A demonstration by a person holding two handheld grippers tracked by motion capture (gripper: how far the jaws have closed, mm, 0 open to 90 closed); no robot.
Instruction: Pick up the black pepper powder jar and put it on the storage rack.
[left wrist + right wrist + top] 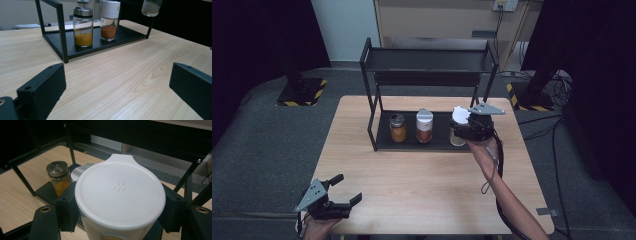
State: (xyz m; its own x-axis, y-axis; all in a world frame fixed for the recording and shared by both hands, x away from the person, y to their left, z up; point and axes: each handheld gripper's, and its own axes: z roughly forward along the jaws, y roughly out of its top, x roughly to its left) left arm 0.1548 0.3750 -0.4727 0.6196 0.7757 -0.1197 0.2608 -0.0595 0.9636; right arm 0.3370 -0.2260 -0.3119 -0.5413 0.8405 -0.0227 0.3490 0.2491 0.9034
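The right gripper (463, 126) is clamped on a white-lidded spice jar (120, 195), one jaw on each side just below the lid. The jar hangs clear above the right end of the black rack's (371, 90) lower shelf. On that shelf stand a yellow-spice jar (398, 128) with a metal cap and a red-spice jar (424, 126) with a white cap, close together. The left gripper (346, 190) rests at the near left corner of the worktop (412, 185), jaws spread wide and empty.
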